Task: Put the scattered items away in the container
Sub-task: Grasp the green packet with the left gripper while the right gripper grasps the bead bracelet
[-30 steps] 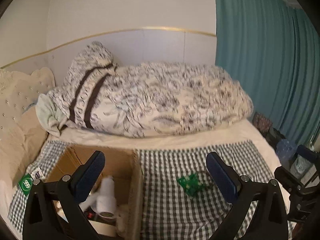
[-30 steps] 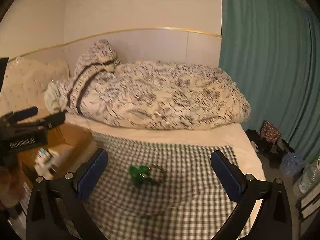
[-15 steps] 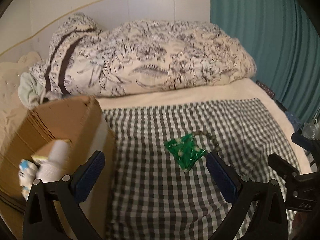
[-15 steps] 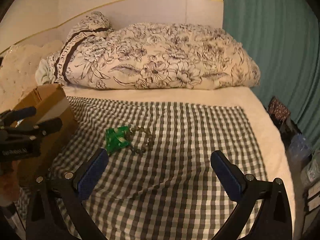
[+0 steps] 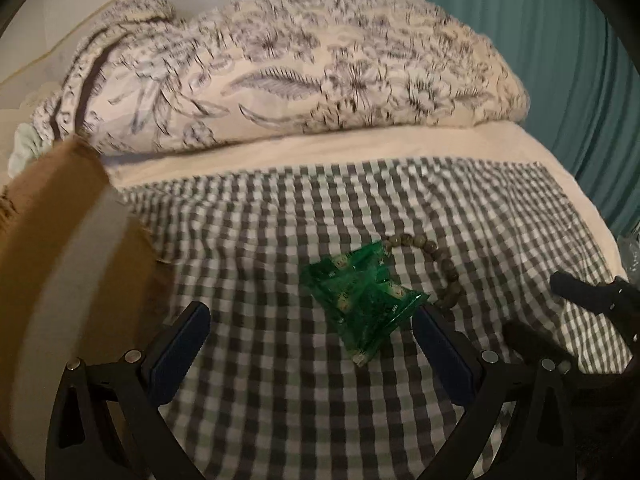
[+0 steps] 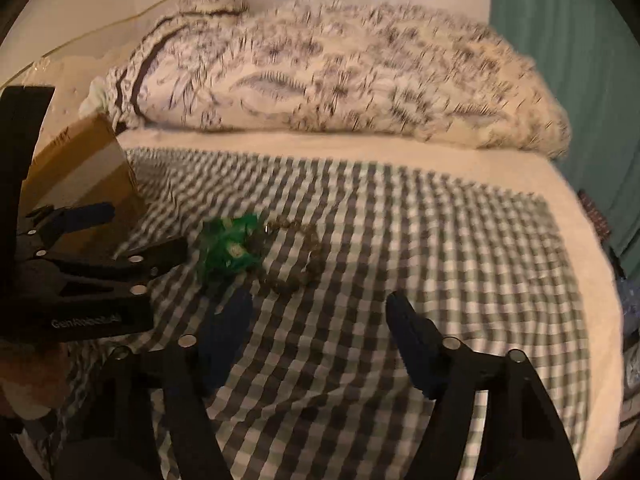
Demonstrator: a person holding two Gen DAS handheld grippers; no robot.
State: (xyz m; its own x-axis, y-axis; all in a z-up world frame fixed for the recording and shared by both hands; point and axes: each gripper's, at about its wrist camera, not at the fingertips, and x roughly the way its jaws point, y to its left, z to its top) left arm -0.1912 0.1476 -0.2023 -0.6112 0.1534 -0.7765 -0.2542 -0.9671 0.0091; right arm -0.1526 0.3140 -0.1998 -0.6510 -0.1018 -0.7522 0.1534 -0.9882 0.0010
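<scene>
We look from each wrist along its own fingers, tilted down and close over the checked cloth [image 5: 304,408], facing the heaped floral duvet [image 5: 304,76] and the teal curtain [image 6: 560,40]. Our left view sits nearer the cardboard box [image 5: 52,240]; our right view stands further right. Both share the green packet [image 5: 362,294], the bead bracelet [image 6: 296,256], and the box.

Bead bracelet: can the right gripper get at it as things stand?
Probably yes. The right gripper is open, nothing between its jaws, which have just been closing. The bead bracelet lies just ahead on the checked cloth. Only the green packet touches its left side, and the left gripper sits further left.
</scene>
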